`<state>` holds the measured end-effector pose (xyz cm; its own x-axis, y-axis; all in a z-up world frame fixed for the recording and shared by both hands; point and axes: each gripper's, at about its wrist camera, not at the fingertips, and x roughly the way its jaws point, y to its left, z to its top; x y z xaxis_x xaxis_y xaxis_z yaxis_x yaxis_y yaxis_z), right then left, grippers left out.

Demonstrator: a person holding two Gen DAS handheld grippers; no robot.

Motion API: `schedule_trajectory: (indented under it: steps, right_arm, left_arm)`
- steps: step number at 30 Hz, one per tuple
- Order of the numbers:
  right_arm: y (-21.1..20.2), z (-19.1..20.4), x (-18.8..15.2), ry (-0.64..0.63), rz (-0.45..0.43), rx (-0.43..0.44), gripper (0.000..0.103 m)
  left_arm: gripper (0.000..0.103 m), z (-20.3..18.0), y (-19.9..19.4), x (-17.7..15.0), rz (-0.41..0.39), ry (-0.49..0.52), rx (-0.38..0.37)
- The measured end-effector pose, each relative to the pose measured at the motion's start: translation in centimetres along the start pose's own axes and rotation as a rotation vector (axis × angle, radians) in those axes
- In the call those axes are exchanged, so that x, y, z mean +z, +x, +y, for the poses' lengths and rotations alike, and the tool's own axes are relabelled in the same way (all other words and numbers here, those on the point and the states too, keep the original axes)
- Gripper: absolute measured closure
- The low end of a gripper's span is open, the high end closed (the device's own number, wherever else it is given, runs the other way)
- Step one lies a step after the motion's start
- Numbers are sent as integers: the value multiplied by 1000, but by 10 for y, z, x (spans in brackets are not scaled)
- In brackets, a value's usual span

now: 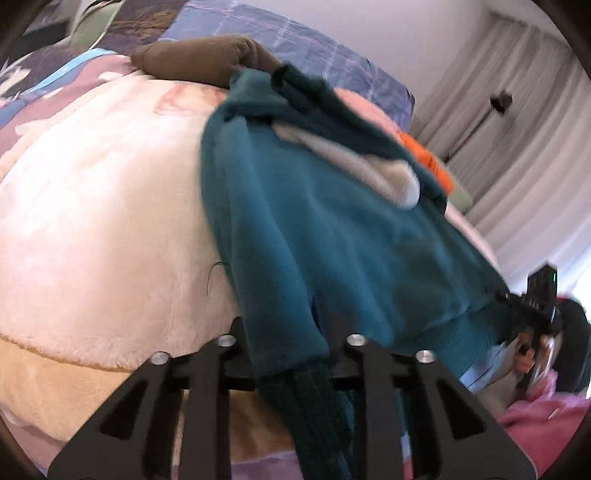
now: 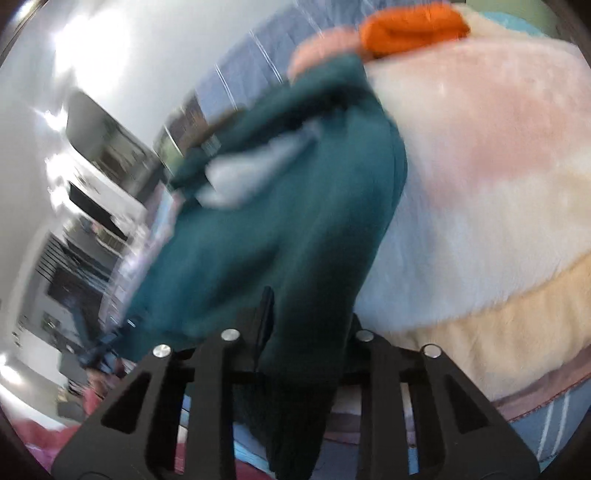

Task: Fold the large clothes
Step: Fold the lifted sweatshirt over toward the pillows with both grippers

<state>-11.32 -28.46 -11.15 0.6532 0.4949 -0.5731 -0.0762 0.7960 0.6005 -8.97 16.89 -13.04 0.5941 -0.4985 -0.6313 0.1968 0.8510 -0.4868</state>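
Ribbed cuff of teal sweatshirt (image 1: 332,236), pinched in left gripper (image 1: 291,332): fingers closed onto the fabric. Same garment's hem gathered in right gripper (image 2: 299,339), likewise clamped. Location: draped over pale fleece blanket (image 1: 92,221) on the bed, lower edge lifted toward both cameras, pale lining showing at the neck. Handling, by judgement: soft, thick knit, moderately heavy, limp, not slippery; ribbed hem and cuffs give the firmest purchase. Nearby: brown garment (image 1: 199,61), orange garment (image 2: 410,27), grey curtain (image 1: 517,122). Labels, writing: none legible; right view blurred
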Motion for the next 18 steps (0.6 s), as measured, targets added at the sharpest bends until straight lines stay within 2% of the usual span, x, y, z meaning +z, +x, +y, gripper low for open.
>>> schedule_trajectory:
  steps: [3,5,9,14,16,18]
  right_arm:
    - [-39,17,21,-16,-113,47,81]
    - [-56,24,29,-16,-153,79,82]
    - [-101,33,29,-18,-236,170,82]
    - [-145,30,9,18,-234,190,80]
    - [-137,29,8,54,-201,165,79]
    - [-125,22,17,102,-177,189,78]
  left_arm:
    - [85,-23,-34,20,-112,47,-16]
    - [85,-44,-64,34,-204,83,-51]
    - [85,-76,-114,36,-302,150,-99]
    - [85,-101,-154,15,-301,179,-123]
    - [84,-106,-151,13,-262,172,-104]
    - [84,-108,-135,24,-238,161,-82]
